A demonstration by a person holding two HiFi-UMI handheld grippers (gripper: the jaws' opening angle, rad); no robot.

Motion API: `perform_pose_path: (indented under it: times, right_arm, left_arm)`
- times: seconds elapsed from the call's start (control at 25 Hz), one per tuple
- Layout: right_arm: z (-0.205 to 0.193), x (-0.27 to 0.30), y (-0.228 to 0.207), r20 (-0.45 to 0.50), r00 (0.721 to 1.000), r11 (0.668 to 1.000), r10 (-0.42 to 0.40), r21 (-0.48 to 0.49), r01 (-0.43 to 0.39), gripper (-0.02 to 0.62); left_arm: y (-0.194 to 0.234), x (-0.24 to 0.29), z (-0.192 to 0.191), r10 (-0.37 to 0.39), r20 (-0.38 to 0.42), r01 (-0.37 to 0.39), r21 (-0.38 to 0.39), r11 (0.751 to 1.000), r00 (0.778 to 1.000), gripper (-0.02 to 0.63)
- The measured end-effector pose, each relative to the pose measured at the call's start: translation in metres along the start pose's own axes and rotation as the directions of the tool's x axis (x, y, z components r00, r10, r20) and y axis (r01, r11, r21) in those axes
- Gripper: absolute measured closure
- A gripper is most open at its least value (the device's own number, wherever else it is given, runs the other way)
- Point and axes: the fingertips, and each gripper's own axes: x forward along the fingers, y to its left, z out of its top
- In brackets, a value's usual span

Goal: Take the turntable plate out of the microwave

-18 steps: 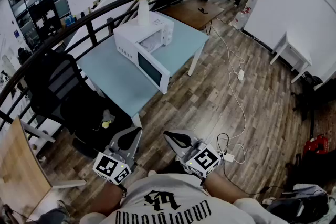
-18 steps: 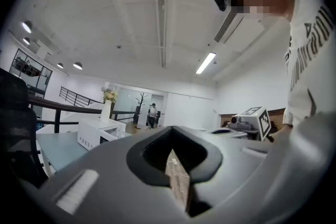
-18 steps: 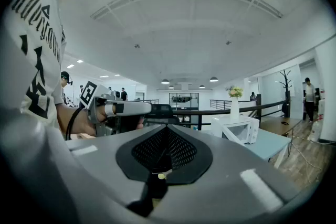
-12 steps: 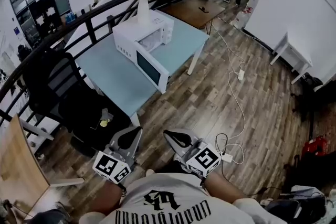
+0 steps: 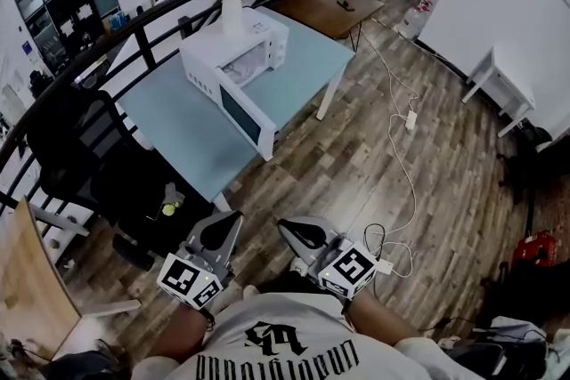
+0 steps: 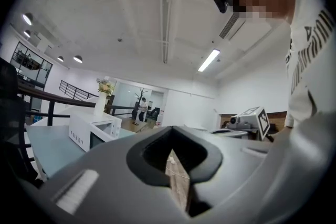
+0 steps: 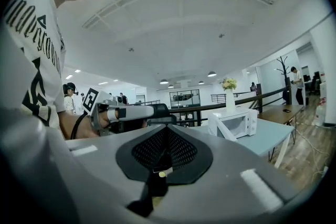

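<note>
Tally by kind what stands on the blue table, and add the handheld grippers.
Microwave: 1
Vase of flowers, on top of the microwave: 1
Grippers: 2, the left gripper and the right gripper, both shut, nothing held
Total: 4

Smooth microwave (image 5: 207, 60), matt wood-grain floor (image 5: 374, 187)
</note>
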Motion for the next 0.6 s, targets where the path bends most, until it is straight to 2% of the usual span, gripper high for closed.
perform_pose_path:
  times: [0.4, 0.6]
  right_arm:
    - [-0.006, -0.03, -0.109, -0.034, 0.999, 1.0, -0.001, 0.016, 0.002, 0.593]
    - [0.014, -0.051, -0.151, -0.025, 1.0, 1.0, 0.005, -0.011, -0.005, 0.592]
  left_arm:
    - [0.0, 0.121, -0.006, 0.005, -0.008, -0.005, -0.017, 1.0, 1.0, 0.557]
    - [-0.008, 0.174, -0.008, 0.019, -0.003, -0.019, -0.019, 1.0, 1.0, 0.557]
